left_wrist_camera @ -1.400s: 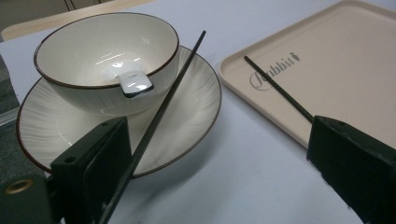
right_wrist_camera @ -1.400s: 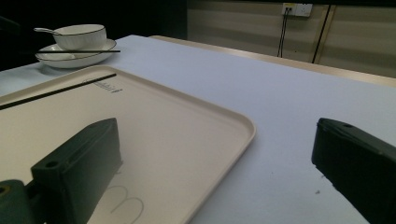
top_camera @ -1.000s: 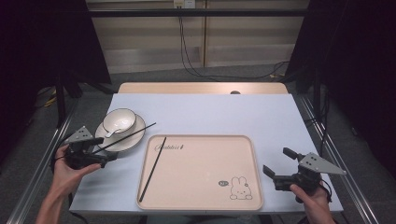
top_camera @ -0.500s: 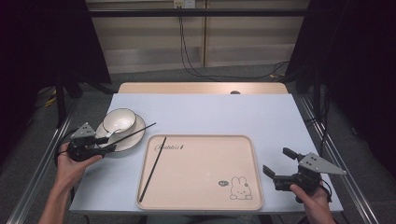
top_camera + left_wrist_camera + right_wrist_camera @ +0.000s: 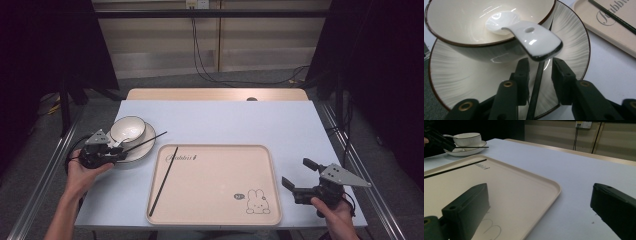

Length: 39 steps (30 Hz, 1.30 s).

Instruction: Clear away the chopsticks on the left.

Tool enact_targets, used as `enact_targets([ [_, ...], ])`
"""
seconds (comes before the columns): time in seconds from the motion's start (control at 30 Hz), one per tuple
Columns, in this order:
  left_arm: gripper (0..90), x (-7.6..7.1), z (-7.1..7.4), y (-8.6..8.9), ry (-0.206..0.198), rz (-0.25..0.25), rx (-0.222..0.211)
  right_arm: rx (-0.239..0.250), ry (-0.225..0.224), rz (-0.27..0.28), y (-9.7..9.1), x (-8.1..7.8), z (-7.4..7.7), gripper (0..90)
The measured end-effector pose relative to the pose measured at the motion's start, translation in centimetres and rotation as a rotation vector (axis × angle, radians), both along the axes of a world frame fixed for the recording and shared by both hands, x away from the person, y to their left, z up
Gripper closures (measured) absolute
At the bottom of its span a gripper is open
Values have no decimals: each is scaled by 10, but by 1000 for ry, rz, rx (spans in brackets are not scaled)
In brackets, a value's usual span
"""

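I see the left hand-held gripper [image 5: 540, 72] with its jaws closing in on a black chopstick [image 5: 535, 87], small gaps either side. White spoon [image 5: 524, 32] handle overhangs the bowl [image 5: 461, 30] rim, just above. Bowl sits on a plate [image 5: 571, 45]; tray [image 5: 614, 32] corner top right.

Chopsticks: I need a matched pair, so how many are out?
2: one chopstick lies on the tray; the other chopstick rests across the plate.
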<state>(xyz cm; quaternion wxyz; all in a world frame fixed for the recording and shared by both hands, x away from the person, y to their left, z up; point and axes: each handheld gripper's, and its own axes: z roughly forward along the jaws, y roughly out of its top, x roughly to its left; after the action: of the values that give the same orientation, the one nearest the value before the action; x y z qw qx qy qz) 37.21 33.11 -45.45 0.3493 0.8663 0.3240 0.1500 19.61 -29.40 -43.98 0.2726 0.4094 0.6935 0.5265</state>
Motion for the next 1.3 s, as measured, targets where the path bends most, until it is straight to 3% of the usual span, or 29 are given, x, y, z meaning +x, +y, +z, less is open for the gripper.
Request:
enact_targets([
  [0.07,747,1,0,-2,20,-11,15,0,-2,-2,0,0,0,17],
  [0.23,805,1,0,-1,17,-26,30,1,-2,0,0,1,0,17],
  [0.3,844,0,0,-2,39,-42,14,-4,-2,-4,0,1,0,17],
  [0.5,857,-1,3,-2,61,-47,17,-3,0,-3,1,1,0,17],
  [0.77,858,-4,7,-2,116,8,-77,-4,0,2,1,1,0,17],
  [0.97,859,-9,16,-4,120,4,-98,-3,-2,-2,1,1,0,17],
  [1.1,859,-13,22,-4,97,5,-101,-2,-4,-1,1,1,0,17],
  [1.3,859,-25,26,-1,84,40,-138,0,-3,0,1,0,0,17],
])
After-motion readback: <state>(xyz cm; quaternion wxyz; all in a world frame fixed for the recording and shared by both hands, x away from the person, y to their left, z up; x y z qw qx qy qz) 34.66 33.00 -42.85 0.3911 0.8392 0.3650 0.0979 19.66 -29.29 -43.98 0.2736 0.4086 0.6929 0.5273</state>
